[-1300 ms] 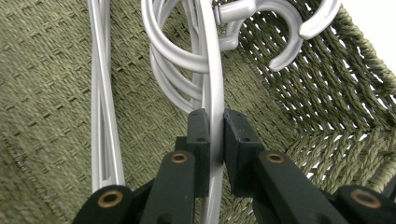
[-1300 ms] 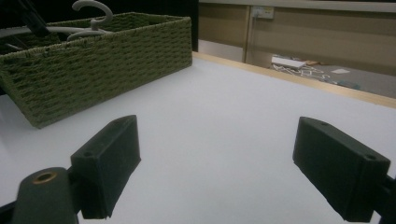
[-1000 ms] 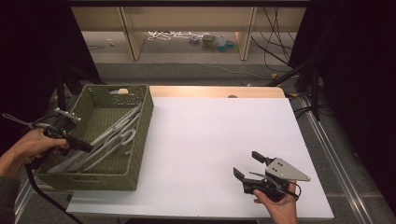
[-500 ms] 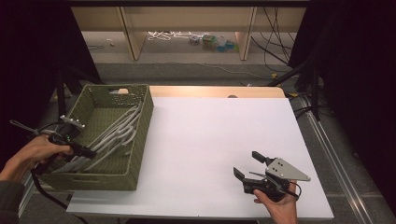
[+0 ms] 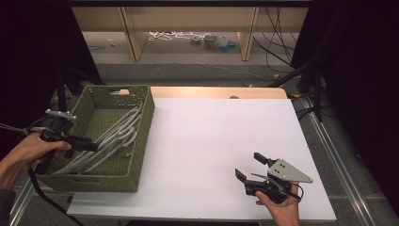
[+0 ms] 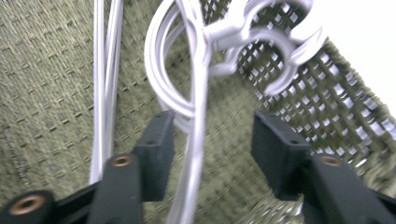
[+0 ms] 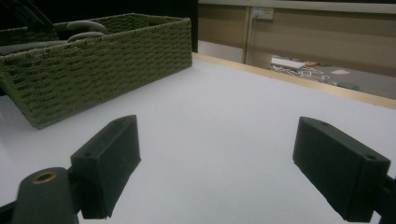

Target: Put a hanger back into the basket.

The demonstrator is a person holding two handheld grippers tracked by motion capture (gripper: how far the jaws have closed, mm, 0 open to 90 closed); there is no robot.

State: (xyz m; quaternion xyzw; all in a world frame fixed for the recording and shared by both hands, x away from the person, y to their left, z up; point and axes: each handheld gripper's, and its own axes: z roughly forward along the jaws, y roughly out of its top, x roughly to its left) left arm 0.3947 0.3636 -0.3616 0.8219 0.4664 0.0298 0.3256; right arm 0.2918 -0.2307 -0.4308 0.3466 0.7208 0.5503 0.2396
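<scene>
White plastic clothes hangers (image 5: 110, 141) lie piled in the green woven basket (image 5: 141, 141) at the left of the white table (image 5: 211, 136). My left tongs (image 6: 210, 140) have just been opening; one hanger runs loose between them. My right tongs (image 5: 256, 165) rest released, well apart.

White hangers (image 5: 110, 139) in olive-green woven basket (image 5: 141, 141).

Seen from above the near edge, looking forward and down across the white table (image 5: 211, 136), with the green woven basket (image 5: 141, 136) at centre left of frame. Seen at very close range from the left gripper, straight down into that basket (image 6: 56, 93). Seen low and near-level from the right gripper across the table (image 7: 224, 121), sharing the basket (image 7: 102, 60), upper left of frame.
</scene>
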